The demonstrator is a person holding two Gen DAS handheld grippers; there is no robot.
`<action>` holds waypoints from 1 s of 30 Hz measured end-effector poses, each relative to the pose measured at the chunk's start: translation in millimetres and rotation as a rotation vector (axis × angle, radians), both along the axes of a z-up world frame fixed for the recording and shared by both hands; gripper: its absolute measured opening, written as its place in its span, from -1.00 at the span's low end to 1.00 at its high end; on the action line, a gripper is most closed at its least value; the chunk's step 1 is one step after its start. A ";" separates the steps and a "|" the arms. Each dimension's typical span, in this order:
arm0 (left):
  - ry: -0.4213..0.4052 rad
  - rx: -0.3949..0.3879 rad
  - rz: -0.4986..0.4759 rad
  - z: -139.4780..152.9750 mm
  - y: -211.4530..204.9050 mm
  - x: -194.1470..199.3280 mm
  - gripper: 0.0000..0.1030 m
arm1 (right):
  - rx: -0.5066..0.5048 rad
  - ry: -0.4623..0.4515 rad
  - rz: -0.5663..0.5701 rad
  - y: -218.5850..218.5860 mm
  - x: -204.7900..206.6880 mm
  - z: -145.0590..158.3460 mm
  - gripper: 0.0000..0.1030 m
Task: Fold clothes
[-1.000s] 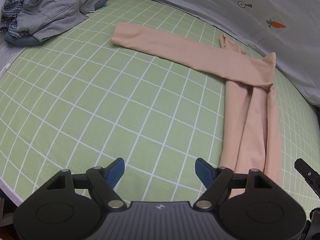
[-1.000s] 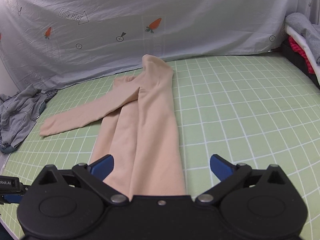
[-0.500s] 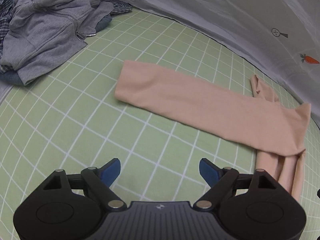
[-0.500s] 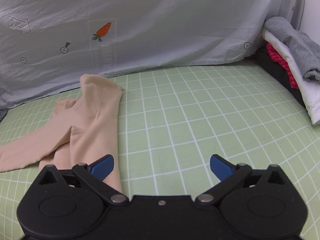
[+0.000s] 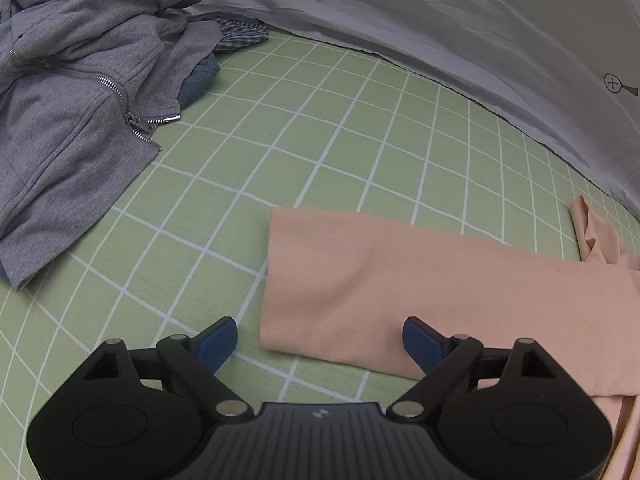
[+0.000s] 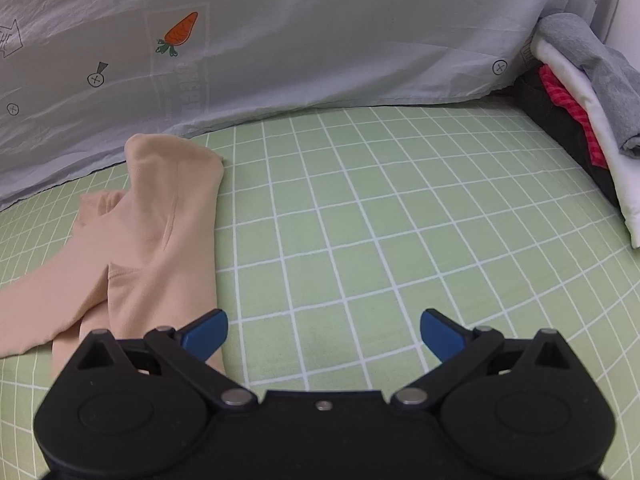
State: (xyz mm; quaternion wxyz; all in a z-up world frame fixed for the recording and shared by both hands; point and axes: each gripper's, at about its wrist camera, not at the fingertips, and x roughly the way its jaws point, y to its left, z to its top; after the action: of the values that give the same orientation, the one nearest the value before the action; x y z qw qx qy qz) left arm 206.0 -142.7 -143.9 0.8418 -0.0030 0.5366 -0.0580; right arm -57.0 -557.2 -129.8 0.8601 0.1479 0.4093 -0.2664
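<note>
peach leggings (image 5: pixel 400 280), flat, one leg crossed

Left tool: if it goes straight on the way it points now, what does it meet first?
Most likely the free end of the peach tights, lying flat between the open left tool fingers; depth is uncertain.

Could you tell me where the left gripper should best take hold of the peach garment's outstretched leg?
Probably at the leg's free cuff end, approached from above. It lies flat on the green sheet between the left gripper's open jaws, so pinching that edge should let it fold back over.
</note>
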 end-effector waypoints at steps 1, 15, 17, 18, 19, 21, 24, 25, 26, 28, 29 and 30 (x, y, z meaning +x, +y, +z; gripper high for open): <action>-0.004 0.008 -0.007 -0.4 -1.7 1.1 0.74 | -0.002 0.003 0.004 0.5 1.7 -0.1 1.00; -0.186 -0.016 -0.243 76.2 -71.2 -47.2 -0.83 | 0.093 -0.095 -0.026 14.4 -38.3 25.1 1.00; -0.215 -0.074 -0.301 99.5 -96.8 -72.8 -0.83 | 0.099 -0.115 -0.041 16.0 -56.0 29.5 1.00; -0.217 -0.103 -0.338 106.4 -109.7 -88.4 -0.83 | 0.105 -0.121 -0.048 16.2 -65.2 30.5 1.00; -0.220 -0.131 -0.374 113.4 -122.6 -104.1 -0.83 | 0.112 -0.124 -0.055 15.4 -75.0 30.9 1.00; -0.200 -0.189 -0.452 124.2 -149.1 -137.1 -0.84 | 0.124 -0.125 -0.079 13.4 -96.2 30.8 1.00; -0.104 -0.285 -0.579 119.2 -178.2 -195.5 -0.84 | 0.141 -0.119 -0.117 8.3 -123.0 28.3 1.00; -0.062 -0.310 -0.616 112.3 -183.2 -217.0 -0.84 | 0.147 -0.118 -0.127 6.5 -131.0 27.2 1.00; -0.023 -0.319 -0.658 103.6 -188.0 -236.2 -0.80 | 0.154 -0.118 -0.131 5.1 -137.5 26.3 1.00; 0.042 -0.314 -0.718 87.6 -193.3 -268.7 -0.70 | 0.167 -0.117 -0.126 4.2 -149.9 24.0 1.00; 0.069 -0.301 -0.734 80.4 -193.9 -281.8 -0.50 | 0.171 -0.118 -0.117 5.2 -154.5 22.7 1.00; 0.089 -0.282 -0.726 75.2 -191.2 -289.0 -0.29 | 0.174 -0.124 -0.097 8.2 -155.7 21.4 1.00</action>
State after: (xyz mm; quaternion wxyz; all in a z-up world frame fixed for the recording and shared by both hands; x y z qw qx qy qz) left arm -83.0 -333.8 -68.7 0.7338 0.0690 0.5255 -0.4249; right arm -212.7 -549.0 -108.4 0.8538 0.2576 0.3692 -0.2615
